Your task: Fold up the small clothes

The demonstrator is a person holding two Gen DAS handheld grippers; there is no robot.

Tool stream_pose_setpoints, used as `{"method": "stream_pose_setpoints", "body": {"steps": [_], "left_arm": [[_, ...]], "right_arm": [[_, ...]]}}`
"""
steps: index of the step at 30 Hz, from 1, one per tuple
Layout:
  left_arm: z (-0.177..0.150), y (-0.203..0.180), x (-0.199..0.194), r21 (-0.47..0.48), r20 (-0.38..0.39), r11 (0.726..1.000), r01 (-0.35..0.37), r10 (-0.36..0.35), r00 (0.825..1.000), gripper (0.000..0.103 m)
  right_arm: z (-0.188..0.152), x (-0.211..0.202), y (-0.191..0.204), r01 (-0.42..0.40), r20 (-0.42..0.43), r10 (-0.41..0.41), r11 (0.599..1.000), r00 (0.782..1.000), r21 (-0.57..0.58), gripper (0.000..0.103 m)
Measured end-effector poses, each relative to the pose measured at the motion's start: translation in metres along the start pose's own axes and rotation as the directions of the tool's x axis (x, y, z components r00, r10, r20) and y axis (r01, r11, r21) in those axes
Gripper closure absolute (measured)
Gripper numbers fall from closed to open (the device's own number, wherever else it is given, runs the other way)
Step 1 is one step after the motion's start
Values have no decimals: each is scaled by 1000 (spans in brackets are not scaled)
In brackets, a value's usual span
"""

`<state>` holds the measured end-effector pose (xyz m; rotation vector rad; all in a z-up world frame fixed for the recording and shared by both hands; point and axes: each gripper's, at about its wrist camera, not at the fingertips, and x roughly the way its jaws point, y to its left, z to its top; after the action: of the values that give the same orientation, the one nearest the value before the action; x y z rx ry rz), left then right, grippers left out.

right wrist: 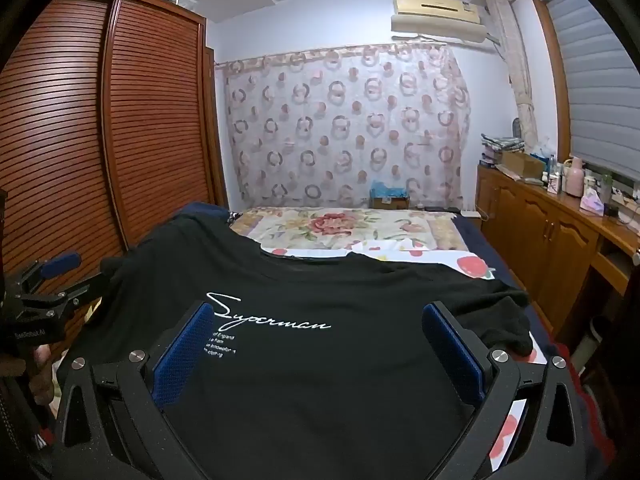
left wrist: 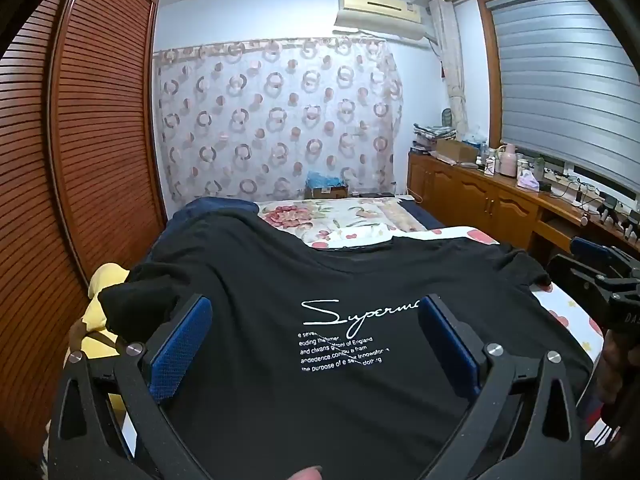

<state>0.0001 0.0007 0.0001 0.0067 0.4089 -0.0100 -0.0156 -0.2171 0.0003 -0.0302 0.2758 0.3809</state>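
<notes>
Bedroom: pale walls, a ring-patterned curtain (left wrist: pixel 276 120) across the far wall; a bed (right wrist: pixel 500 276) with a floral sheet fills the middle ground
T-shirt: a black T-shirt (left wrist: pixel 320 280) lies spread flat, front up, on the near part of the bed; white script print (right wrist: pixel 272 316) and small lines of text face the cameras; neckline toward the far end of the bed; one sleeve reaches the left edge, the other bunches at the right edge
Left gripper: the left gripper (left wrist: pixel 316 332) hangs above the shirt's left half, tilted a little downward; its blue-padded fingers (left wrist: pixel 182 344) stand wide apart, nothing between them but the cloth beneath; whether they touch the cloth cannot be told
Right gripper: the right gripper (right wrist: pixel 318 340) hangs over the shirt's right half; fingers (right wrist: pixel 452 344) likewise spread wide, clamped on nothing
Beside the shirt: a yellow cloth (left wrist: pixel 100 312) lies at the bed's left edge, partly under the sleeve
Left of bed: a slatted wooden wardrobe (left wrist: pixel 92 120)
Right of bed: a wooden cabinet (right wrist: pixel 552 232) under a window with lowered blinds (left wrist: pixel 560 72), its top crowded with bottles and boxes
High on wall: an air conditioner (right wrist: pixel 438 16)
</notes>
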Motion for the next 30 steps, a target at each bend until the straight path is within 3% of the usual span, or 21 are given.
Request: {"method": "stream_pose_setpoints", "body": {"steps": [30], "left_arm": [[-1,6,-3,1,6,1000,-4,4,1000,0]], "right_arm": [[0,-1,-2,-5,17,5,1000,1000,11,0]]}}
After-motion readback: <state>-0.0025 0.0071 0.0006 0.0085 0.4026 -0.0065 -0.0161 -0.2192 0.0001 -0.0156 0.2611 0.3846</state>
